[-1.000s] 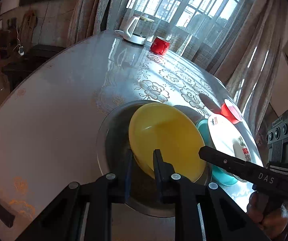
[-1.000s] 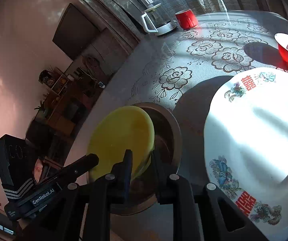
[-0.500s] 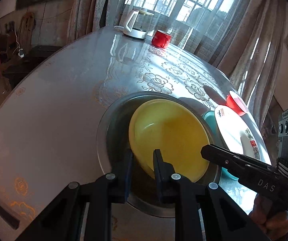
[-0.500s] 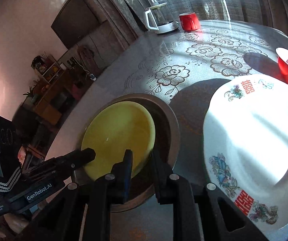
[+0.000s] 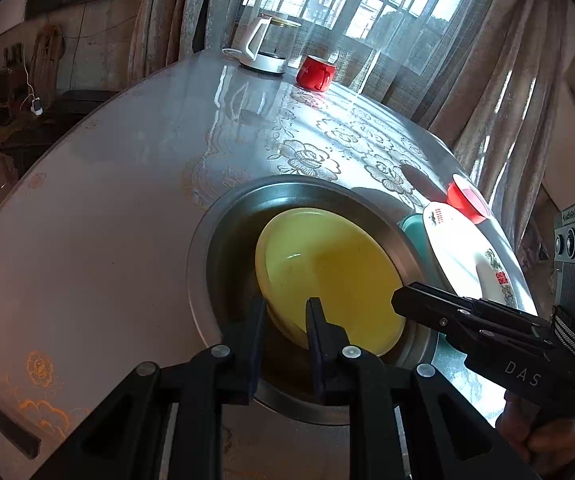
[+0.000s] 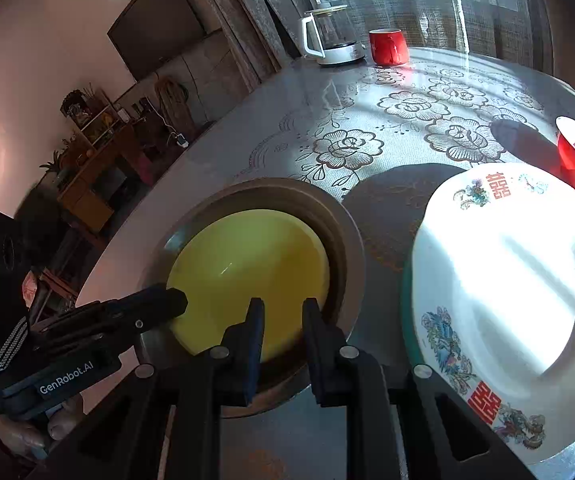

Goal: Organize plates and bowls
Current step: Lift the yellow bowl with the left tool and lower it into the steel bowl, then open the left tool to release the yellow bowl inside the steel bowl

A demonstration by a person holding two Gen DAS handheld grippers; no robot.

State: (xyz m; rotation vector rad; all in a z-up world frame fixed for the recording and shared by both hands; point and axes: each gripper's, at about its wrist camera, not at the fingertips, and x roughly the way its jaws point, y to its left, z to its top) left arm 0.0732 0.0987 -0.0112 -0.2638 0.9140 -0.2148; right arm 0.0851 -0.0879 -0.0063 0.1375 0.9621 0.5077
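We've got both the left gripper (image 5: 283, 312) and right gripper (image 6: 283, 314) clamped on the yellow plate (image 5: 329, 276), settling it into the steel dish (image 5: 231, 216), release next.

black left gripper (image 5: 283, 312), silver screws, black right gripper (image 6: 283, 312), striped strap

"DAS" on right claw (image 5: 397, 304); "GenRobot.AI" on left claw (image 6: 179, 304)
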